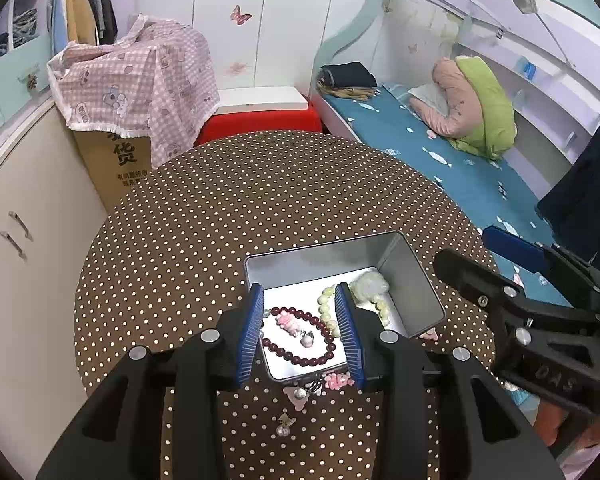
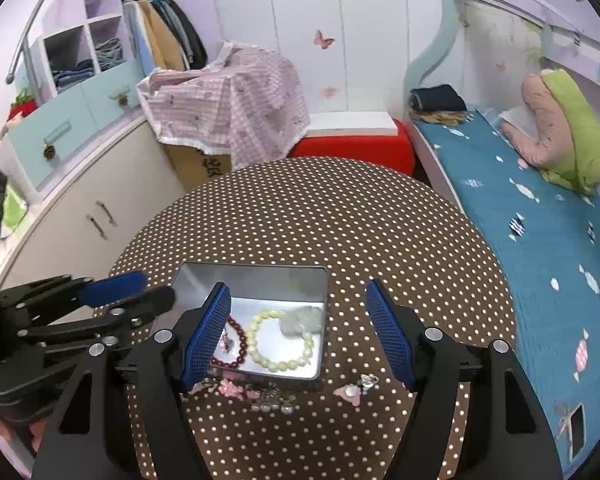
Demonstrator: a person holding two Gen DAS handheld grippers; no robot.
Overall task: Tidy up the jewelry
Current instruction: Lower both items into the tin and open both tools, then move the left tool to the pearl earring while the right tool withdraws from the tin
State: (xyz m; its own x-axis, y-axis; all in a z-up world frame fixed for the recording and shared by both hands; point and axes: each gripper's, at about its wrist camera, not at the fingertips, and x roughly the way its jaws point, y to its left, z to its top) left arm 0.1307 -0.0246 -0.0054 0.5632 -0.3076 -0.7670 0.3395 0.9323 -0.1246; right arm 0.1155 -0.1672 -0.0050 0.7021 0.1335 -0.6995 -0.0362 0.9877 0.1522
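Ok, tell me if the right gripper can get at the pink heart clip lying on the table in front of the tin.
Probably yes. The pink heart clip lies on open tablecloth outside the tin, between the right gripper's open fingers, with only a small silver charm touching it.

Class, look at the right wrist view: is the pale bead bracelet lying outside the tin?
No, the pale bracelet lies inside the tin.

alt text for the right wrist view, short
An open metal tin on a polka-dot table holds a pale bead bracelet and a dark red one, seen between the open right gripper. Small hair clips lie on the table before the tin; the left gripper reaches in from the left.
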